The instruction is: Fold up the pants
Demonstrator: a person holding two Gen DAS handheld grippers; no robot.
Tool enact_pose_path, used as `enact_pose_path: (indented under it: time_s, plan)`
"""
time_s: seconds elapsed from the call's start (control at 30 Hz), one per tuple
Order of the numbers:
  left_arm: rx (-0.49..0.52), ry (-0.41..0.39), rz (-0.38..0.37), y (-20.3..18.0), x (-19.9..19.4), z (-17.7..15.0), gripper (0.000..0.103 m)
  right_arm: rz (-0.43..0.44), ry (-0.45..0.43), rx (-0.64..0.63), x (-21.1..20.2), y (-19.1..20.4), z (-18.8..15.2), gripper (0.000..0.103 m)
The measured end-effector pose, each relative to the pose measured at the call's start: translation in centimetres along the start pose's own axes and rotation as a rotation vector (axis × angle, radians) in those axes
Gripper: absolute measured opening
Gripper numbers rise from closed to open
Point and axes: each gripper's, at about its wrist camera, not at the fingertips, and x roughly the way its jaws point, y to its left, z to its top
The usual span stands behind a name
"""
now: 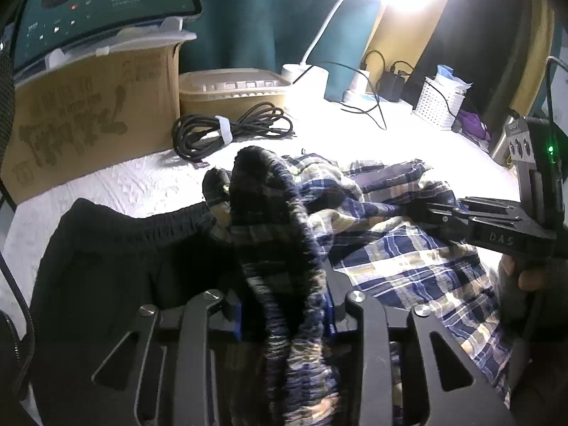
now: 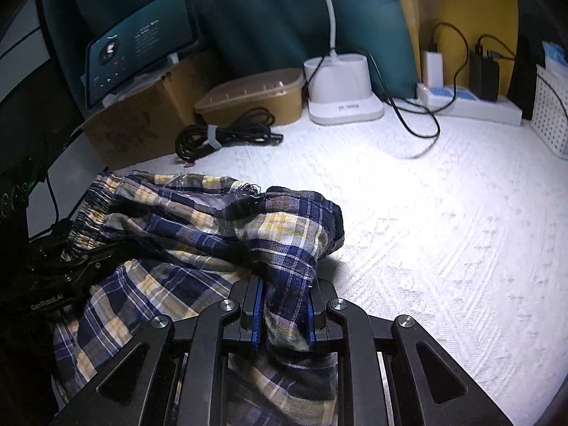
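Note:
Crumpled blue, yellow and white plaid pants [image 1: 390, 259] lie on the white bedspread [image 2: 443, 230]. In the left wrist view their gathered elastic waistband [image 1: 269, 206] rises in a loop and runs back between the pads of my left gripper [image 1: 284, 319], which looks closed on it. My right gripper [image 2: 284, 319] is shut on a bunched fold of the plaid pants [image 2: 177, 220]. From the left wrist view the right gripper [image 1: 436, 213] reaches in from the right edge, a hand below it. The left gripper [image 2: 88, 255] shows dark at the left edge of the right wrist view.
A black garment [image 1: 106, 248] lies left of the pants. At the back stand a cardboard box [image 1: 96, 124] with a tablet [image 1: 106, 0], a lidded container [image 2: 255, 96], a coiled black cable [image 2: 227, 135], a lamp base [image 2: 340, 88], a power strip [image 2: 472, 103] and a white basket [image 2: 553, 106].

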Motion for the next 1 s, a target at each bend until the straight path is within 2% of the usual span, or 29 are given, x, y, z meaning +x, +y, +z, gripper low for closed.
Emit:
enact_pose_path:
  time_s: [0.17,0.27,0.33,0.4,0.5,0.67,0.83,1.0]
  plan:
    - [-0.052,0.013,-0.028,1.1,0.6,-0.1,0.042,0.01,0.011,0.02,0.5,-0.5,0.0,0.019]
    - [-0.042,0.017,-0.014,0.8,0.5,0.0,0.043,0.018,0.013,0.036,0.5,-0.9,-0.1,0.024]
    - [-0.04,0.022,-0.003,0.9,0.2,0.1,0.046,0.004,0.009,0.05,0.4,-1.2,0.0,0.033]
    - [-0.045,0.019,0.011,1.2,-0.2,0.3,0.052,-0.024,-0.003,0.064,0.1,-1.6,0.0,0.049]
    - [-0.017,0.006,0.028,1.2,-1.0,0.9,0.052,-0.046,-0.02,0.079,-0.4,-2.3,0.1,0.056]
    - [0.061,-0.011,0.055,0.6,-1.8,2.0,0.052,-0.069,-0.034,0.103,-1.4,-3.1,0.2,0.061]
    - [0.033,-0.027,0.053,0.6,-2.5,2.7,0.052,-0.1,-0.072,0.098,-3.3,-3.1,0.6,0.062]
    - [0.01,-0.049,0.04,0.8,-2.9,3.1,0.052,-0.116,-0.068,0.111,-3.0,-4.0,0.6,0.062]
